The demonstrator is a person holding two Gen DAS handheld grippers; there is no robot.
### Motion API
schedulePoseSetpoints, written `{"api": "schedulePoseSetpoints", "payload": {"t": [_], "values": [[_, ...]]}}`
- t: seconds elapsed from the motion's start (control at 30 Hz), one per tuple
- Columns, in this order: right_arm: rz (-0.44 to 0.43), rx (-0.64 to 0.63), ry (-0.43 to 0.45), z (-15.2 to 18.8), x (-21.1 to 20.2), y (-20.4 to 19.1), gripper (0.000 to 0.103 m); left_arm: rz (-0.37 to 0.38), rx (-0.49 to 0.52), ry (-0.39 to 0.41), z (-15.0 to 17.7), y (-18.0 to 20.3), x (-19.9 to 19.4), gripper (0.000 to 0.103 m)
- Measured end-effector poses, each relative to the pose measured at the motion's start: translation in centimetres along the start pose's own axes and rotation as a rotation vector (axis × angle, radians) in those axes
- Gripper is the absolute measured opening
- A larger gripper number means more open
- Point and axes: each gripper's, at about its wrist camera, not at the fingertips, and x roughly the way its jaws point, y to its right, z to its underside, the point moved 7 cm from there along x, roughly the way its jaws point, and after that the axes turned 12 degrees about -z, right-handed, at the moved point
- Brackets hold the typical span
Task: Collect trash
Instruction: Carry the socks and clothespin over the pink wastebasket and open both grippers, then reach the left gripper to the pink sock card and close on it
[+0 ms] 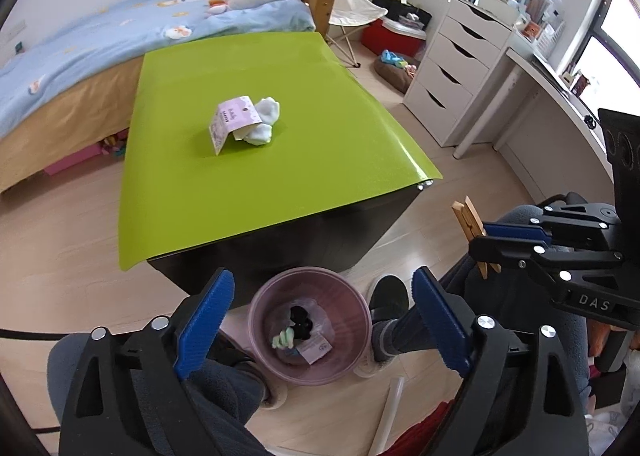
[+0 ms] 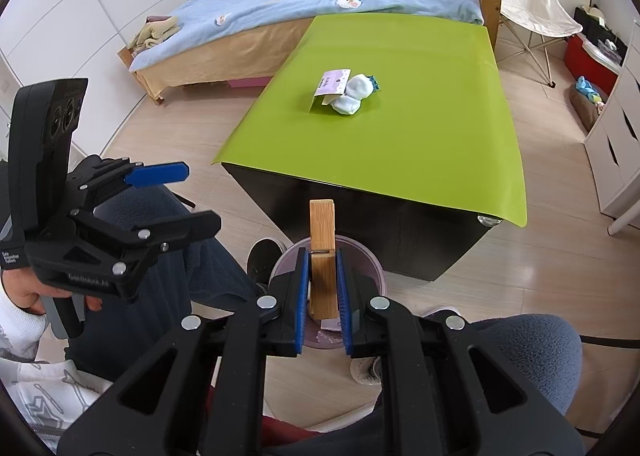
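Ahead of both grippers stands the dark table with its green top (image 1: 248, 183), well beyond their reach. In the middle of it lie a folded pink card (image 1: 231, 120) and white socks (image 1: 262, 119), touching each other.

Directly below the left gripper (image 1: 320, 316) sits the pink bin (image 1: 308, 326) on the wooden floor. Inside it lie a black bundle, a green-and-white twist and a small printed card. The left gripper's blue pads stand wide apart, released, with nothing between them.

To its right, the right gripper (image 2: 323, 292) hangs above the same bin, clenched on a wooden clothespin (image 2: 322, 256) that stands upright, its top poking out past the fingertips.
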Motion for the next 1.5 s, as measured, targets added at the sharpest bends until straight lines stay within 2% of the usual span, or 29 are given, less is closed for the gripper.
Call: {"api": "schedulePoseSetpoints", "payload": {"t": [0.2,0.37,0.43,0.47,0.5,0.6,0.8,1.1,1.5], "values": [[-0.029,-0.014,-0.016,0.0,0.6,-0.6,0.013,-0.035,-0.048,0.048,-0.6,-1.7,-1.2,0.095],[-0.071,-0.035,-0.034,-0.2,1.4,-1.5,0.016,-0.048,-0.071,0.057,-0.7,-2.7,-1.8,0.095],[-0.065,-0.040,-0.034,-0.4,1.6,-1.6,0.048,-0.054,-0.081,0.058,-0.6,-3.1,-1.9,0.095],[-0.064,-0.038,-0.025,-0.5,1.6,-1.6,0.073,-0.056,-0.084,0.059,-0.6,-3.3,-2.0,0.095],[-0.067,-0.035,-0.014,-0.6,1.6,-1.7,0.081,-0.058,-0.087,0.058,-0.6,-3.5,-2.0,0.095],[-0.051,-0.024,-0.012,-0.8,1.7,-1.5,0.090,-0.064,-0.092,0.053,-0.3,-4.0,-2.0,0.095],[-0.046,0.004,-0.020,-0.8,1.9,-1.1,0.095,-0.065,-0.101,0.034,0.1,-4.0,-1.6,0.095],[-0.042,0.039,-0.012,-1.4,1.7,-0.1,0.097,-0.064,-0.107,0.019,-0.4,-4.1,-1.1,0.095],[-0.027,0.049,0.028,-5.2,1.4,2.0,0.097,-0.071,-0.123,0.012,-4.1,-5.7,0.6,0.095]]}}
